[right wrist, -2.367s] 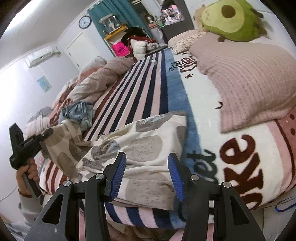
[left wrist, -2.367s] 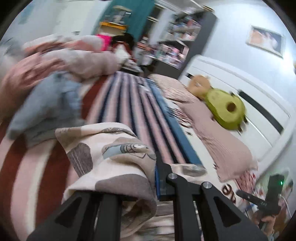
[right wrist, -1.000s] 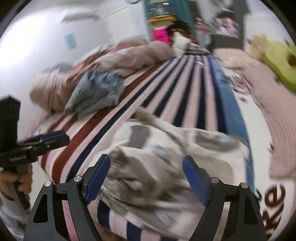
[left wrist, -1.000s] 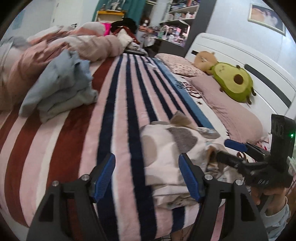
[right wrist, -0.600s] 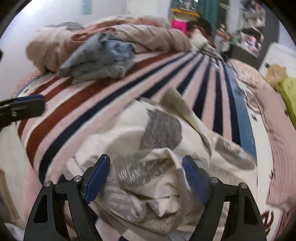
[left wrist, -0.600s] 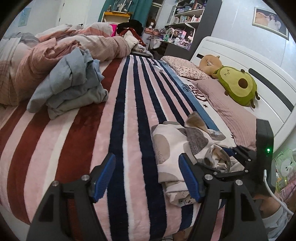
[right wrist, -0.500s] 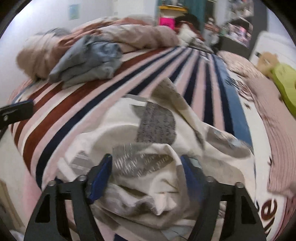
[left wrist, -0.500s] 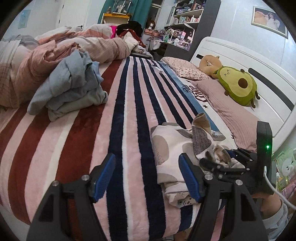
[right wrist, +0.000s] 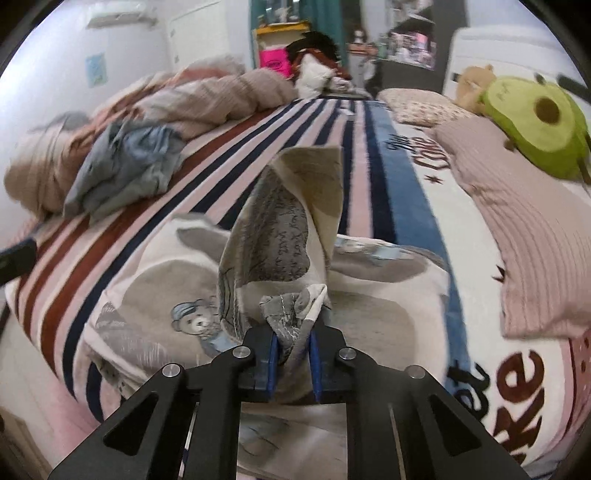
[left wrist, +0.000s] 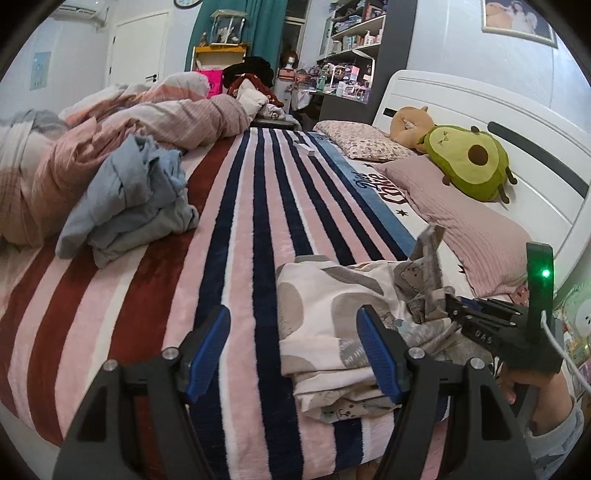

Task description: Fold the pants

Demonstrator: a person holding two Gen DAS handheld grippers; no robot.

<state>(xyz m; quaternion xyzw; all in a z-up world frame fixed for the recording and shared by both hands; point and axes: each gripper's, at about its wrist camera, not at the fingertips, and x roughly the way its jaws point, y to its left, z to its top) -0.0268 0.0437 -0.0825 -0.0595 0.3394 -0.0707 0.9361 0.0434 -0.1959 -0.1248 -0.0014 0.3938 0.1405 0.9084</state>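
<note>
Pants (right wrist: 155,295): soft, light, floppy; part-folded heap at near edge of striped bed (left wrist: 236,229). Right claw (right wrist: 291,345) just closing, clenched on bunched hem. Left claw (left wrist: 295,347) released, empty. Best hold: seams, corners.

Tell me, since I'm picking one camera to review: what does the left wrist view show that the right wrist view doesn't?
Only the left wrist view shows the open left gripper, the person's hand and the framed picture. Only the right wrist view shows the right gripper closed on a raised corner of the pants, and their bear print. Both show the striped blanket, blue clothes and avocado plush.
</note>
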